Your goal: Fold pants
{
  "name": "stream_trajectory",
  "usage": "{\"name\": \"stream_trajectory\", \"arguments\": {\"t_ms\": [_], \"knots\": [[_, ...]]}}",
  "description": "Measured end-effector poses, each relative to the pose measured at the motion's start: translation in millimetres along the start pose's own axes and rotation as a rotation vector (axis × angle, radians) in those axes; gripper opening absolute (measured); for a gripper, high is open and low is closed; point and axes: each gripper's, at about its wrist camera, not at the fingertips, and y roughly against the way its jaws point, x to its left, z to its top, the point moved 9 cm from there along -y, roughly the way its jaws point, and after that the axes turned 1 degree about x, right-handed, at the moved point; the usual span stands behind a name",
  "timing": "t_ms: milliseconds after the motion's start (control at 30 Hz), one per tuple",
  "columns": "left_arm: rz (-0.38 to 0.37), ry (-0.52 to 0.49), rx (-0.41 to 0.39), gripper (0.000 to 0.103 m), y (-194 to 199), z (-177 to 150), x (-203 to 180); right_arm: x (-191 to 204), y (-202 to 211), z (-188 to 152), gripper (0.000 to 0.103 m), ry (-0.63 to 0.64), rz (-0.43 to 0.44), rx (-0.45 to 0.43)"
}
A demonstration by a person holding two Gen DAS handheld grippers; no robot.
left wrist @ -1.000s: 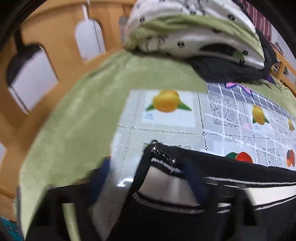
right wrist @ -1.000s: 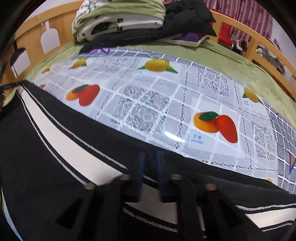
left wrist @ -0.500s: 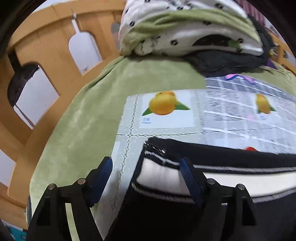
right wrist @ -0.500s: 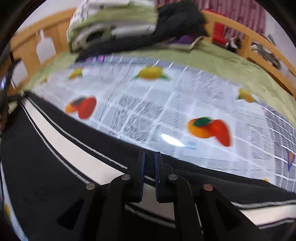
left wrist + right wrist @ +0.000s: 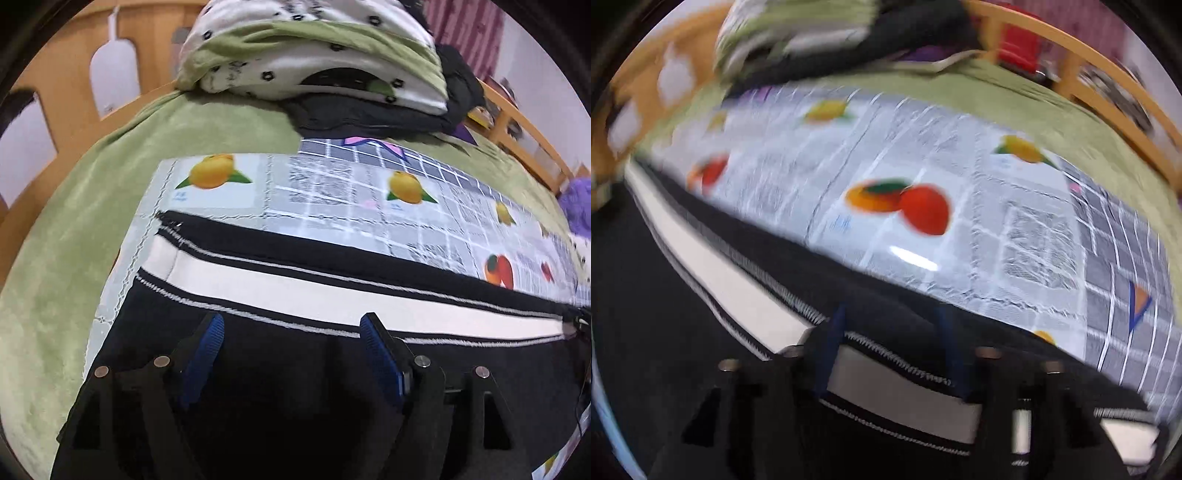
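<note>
While the black pants (image 5: 332, 387) with the white side stripe lie flat along the near edge of the fruit-print mat (image 5: 332, 192) on the bed, both claws stand wide with nothing between their pads: the left claw (image 5: 291, 343) hovers over the dark cloth just short of the stripe, and the right claw (image 5: 890, 343) straddles the stripe, though that view is smeared by motion and whether its fingers touch the cloth cannot be told. The risk, as I judge it, is a shallow or single-layer pinch: the fabric looks doubled, so closing on the top ply alone would peel the layers apart and skew the fold. The glossy mat may also let the garment slide if it is dragged instead of lifted. The zipped hem (image 5: 168, 225) sits near the mat's left border, with the green blanket (image 5: 74, 221) beyond it. Ahead, the mat is open across its middle, but the pile of folded bedding (image 5: 314, 62) and the wooden bed rail (image 5: 1089, 66) bound the far side.
</note>
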Motion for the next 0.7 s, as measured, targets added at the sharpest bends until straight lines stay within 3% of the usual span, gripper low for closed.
{"name": "stream_trajectory", "arguments": {"t_ms": [67,167,233,300,433,533,567,600,633,667,700], "knots": [[0.009,-0.022,-0.009,0.074,4.9,-2.1,-5.3,2.8,2.9,1.1,0.003,0.043,-0.027,0.006],[0.006,-0.017,-0.012,0.074,6.1,-0.7,-10.7,-10.1,21.3,13.7,0.003,-0.032,-0.004,-0.089],[-0.011,-0.005,0.026,0.074,-1.9,-2.2,-20.2,-13.0,6.8,10.0,0.005,-0.075,0.008,-0.058],[-0.023,-0.016,0.045,0.074,-5.2,-3.2,-30.2,-9.7,-9.9,4.8,0.006,-0.060,-0.047,-0.039],[-0.005,-0.082,0.012,0.074,8.5,-7.0,-38.9,-19.2,26.5,0.1,0.012,-0.118,-0.088,-0.091],[0.040,-0.104,-0.004,0.074,17.4,-13.0,-31.5,-50.0,69.4,-11.3,0.045,-0.164,-0.213,-0.179],[0.038,-0.095,-0.002,0.074,18.5,-14.5,-29.6,-64.6,82.2,-21.2,0.046,-0.202,-0.241,-0.207],[0.018,-0.067,0.002,0.074,19.3,-17.7,-27.3,-76.8,87.5,-29.9,0.046,-0.241,-0.250,-0.209],[-0.003,-0.043,0.006,0.074,18.7,-18.9,-26.5,-90.5,84.0,-37.1,0.035,-0.275,-0.263,-0.182],[-0.021,-0.023,0.011,0.074,17.3,-20.1,-27.2,-103.9,70.4,-49.7,0.017,-0.309,-0.299,-0.116],[-0.028,-0.011,0.018,0.074,14.8,-21.2,-28.3,-116.3,49.7,-63.7,0.011,-0.329,-0.338,-0.025]]}}
